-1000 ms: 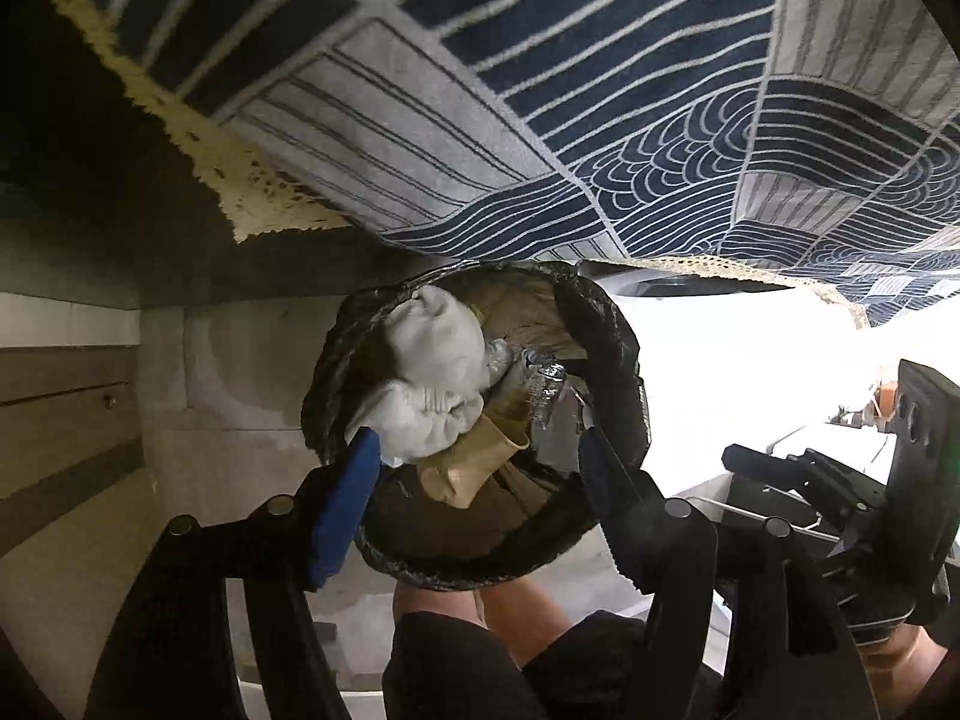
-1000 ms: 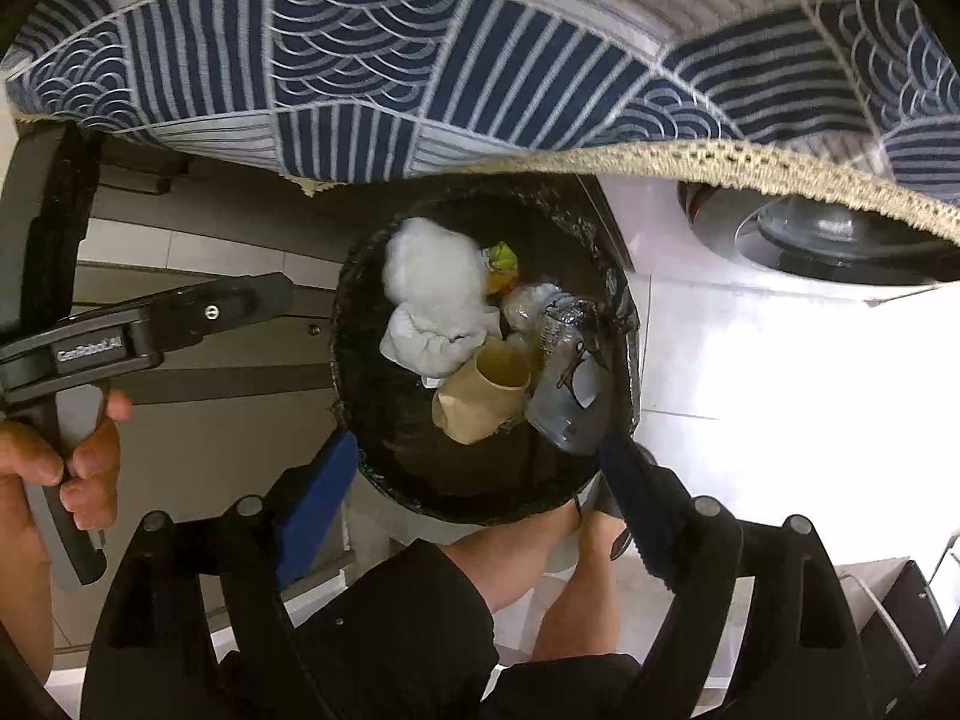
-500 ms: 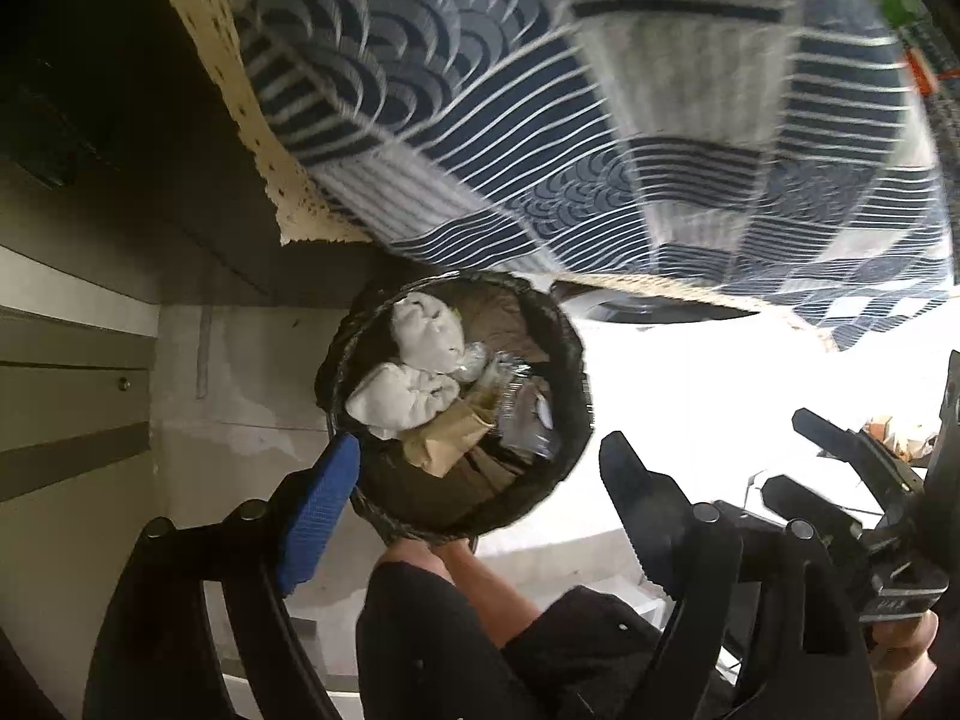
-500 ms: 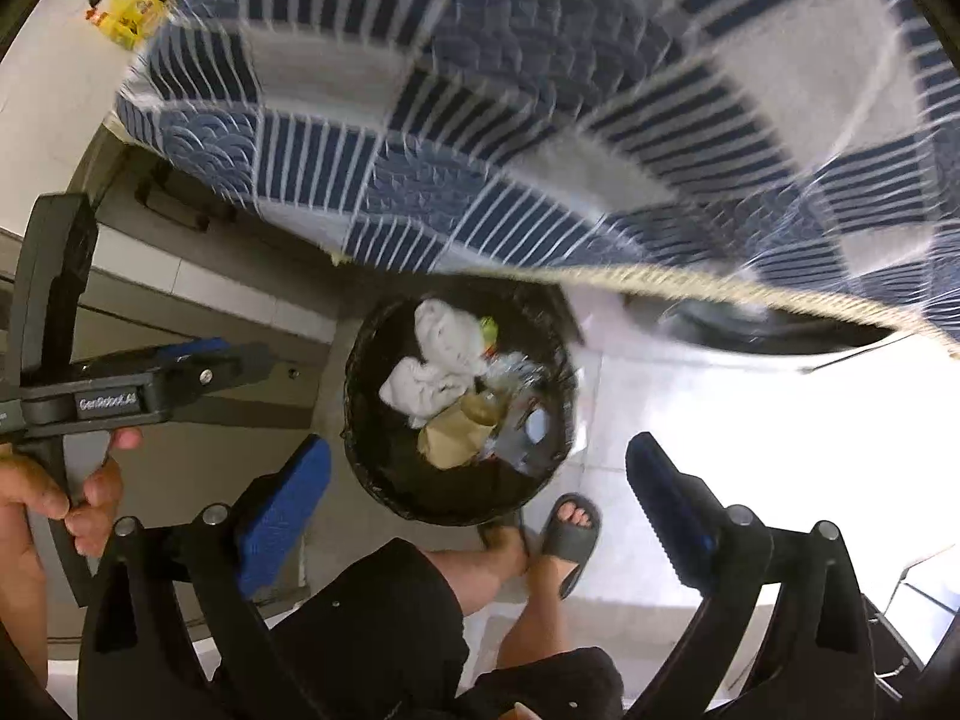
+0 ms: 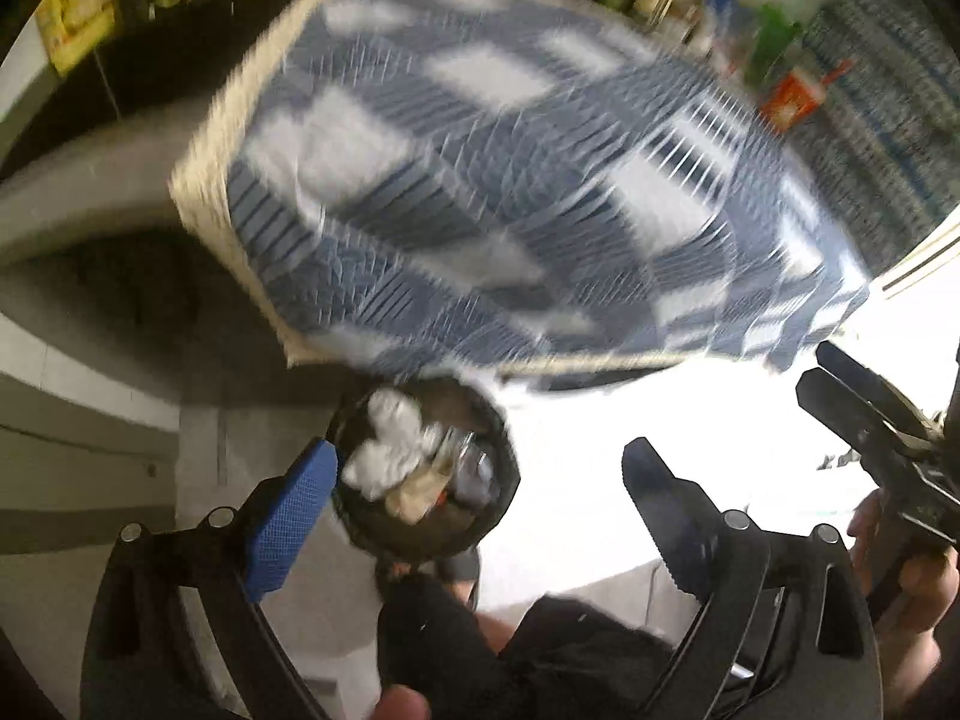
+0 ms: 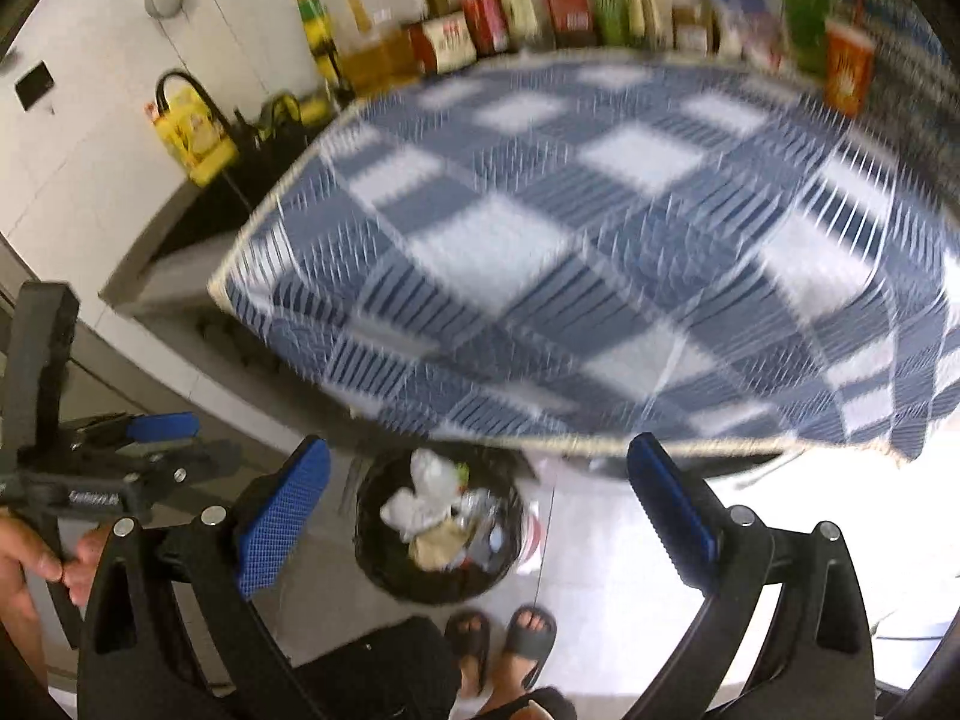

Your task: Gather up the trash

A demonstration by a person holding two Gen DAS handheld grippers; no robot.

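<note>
A black trash bin point(image 5: 474, 534) point(image 6: 384, 558) stands on the floor below the table edge. It holds crumpled white tissue point(image 5: 387, 444) point(image 6: 414, 498), a tan paper cup point(image 6: 435, 546) and a clear plastic bottle point(image 6: 480, 510). My left gripper point(image 5: 474, 492) is open and empty, high above the bin. My right gripper point(image 6: 477, 486) is open and empty, also high above the bin. The left gripper shows at the left of the right wrist view point(image 6: 162, 426). The views are blurred.
A table with a blue and white patterned cloth point(image 5: 510, 180) point(image 6: 600, 252) fills the upper views. Bottles and boxes point(image 6: 480, 18) line its far edge. My sandalled feet point(image 6: 504, 642) stand by the bin on white tiles. Grey cabinets point(image 5: 72, 450) are at the left.
Both grippers have risen well above the bin, so the bin looks smaller and the tabletop has come into view. Both stay open and empty.
</note>
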